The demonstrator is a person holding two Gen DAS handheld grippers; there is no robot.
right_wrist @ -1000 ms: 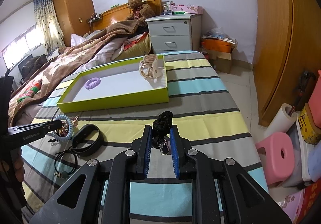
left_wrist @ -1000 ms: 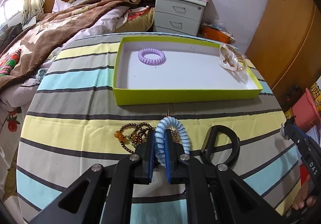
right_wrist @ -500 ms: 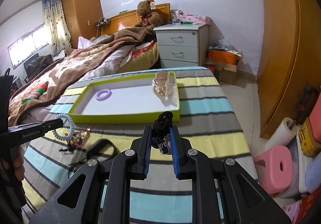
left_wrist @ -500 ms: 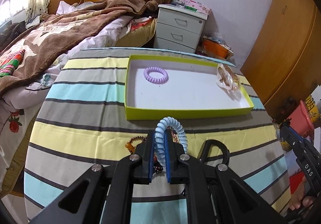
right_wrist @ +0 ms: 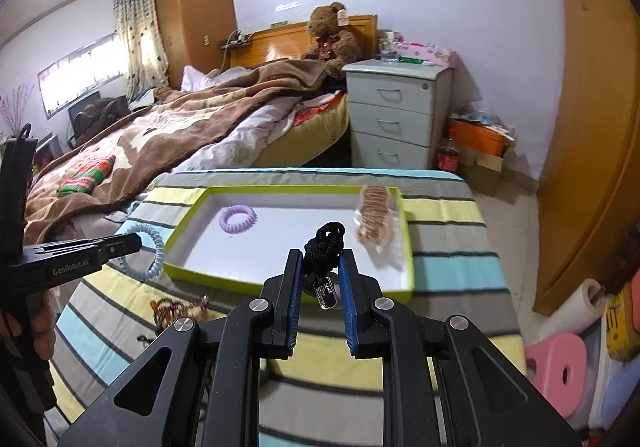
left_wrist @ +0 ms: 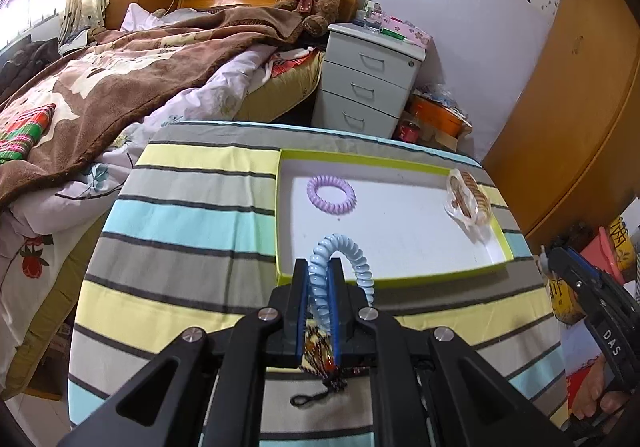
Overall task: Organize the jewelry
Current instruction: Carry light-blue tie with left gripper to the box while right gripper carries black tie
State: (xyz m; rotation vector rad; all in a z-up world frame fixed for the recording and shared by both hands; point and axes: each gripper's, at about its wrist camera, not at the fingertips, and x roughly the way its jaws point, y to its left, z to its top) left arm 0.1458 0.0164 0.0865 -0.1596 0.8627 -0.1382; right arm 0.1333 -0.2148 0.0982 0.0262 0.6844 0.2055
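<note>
My left gripper (left_wrist: 319, 271) is shut on a light blue coil hair tie (left_wrist: 352, 251) and holds it above the near edge of the green-rimmed white tray (left_wrist: 384, 283). The tray holds a purple coil hair tie (left_wrist: 331, 194) and a clear bag of bangles (left_wrist: 468, 201). My right gripper (right_wrist: 320, 267) is shut on a black cord necklace with a metal tag (right_wrist: 325, 247), raised over the tray's near rim (right_wrist: 248, 285). The left gripper (right_wrist: 120, 247) with the blue coil also shows at the left of the right wrist view.
Brown beaded bracelets (right_wrist: 168, 309) lie on the striped tablecloth (right_wrist: 448, 259) in front of the tray; they also show under my left fingers (left_wrist: 320, 351). A bed, a grey nightstand (right_wrist: 396, 115) and a wooden wardrobe stand beyond the table.
Both grippers have risen and moved forward toward the tray, each still holding its item. The black bangle on the cloth has dropped out of view.
</note>
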